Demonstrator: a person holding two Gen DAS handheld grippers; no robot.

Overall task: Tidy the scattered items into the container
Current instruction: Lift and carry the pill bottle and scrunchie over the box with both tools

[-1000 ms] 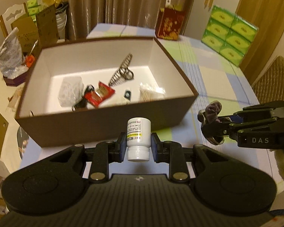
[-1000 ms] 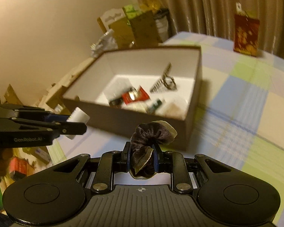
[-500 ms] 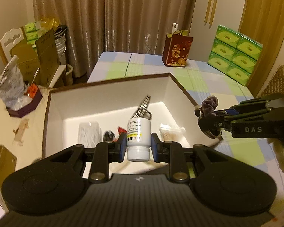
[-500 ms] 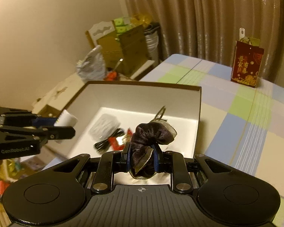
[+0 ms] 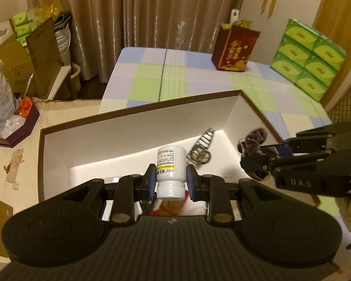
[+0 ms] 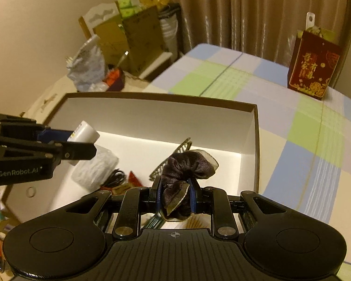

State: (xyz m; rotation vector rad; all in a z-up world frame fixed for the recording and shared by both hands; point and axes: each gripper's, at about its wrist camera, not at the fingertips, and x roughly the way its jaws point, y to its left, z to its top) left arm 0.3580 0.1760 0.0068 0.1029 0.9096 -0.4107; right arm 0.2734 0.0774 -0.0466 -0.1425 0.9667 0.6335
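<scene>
Left gripper (image 5: pixel 171 182): closed on pill bottle (image 5: pixel 171 171), held above box (image 5: pixel 138 126) for release.
Right gripper (image 6: pixel 175 195): clamped on scrunchie (image 6: pixel 187 171), box floor below.

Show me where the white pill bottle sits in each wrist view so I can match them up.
Left wrist: white pill bottle at centre, clamped between the left gripper pads, cap toward the camera.
Right wrist: at the left edge, only its end showing past the left gripper's fingers, over the box.
Shared landmark: the metal spiral hair clip on the box floor.
</scene>
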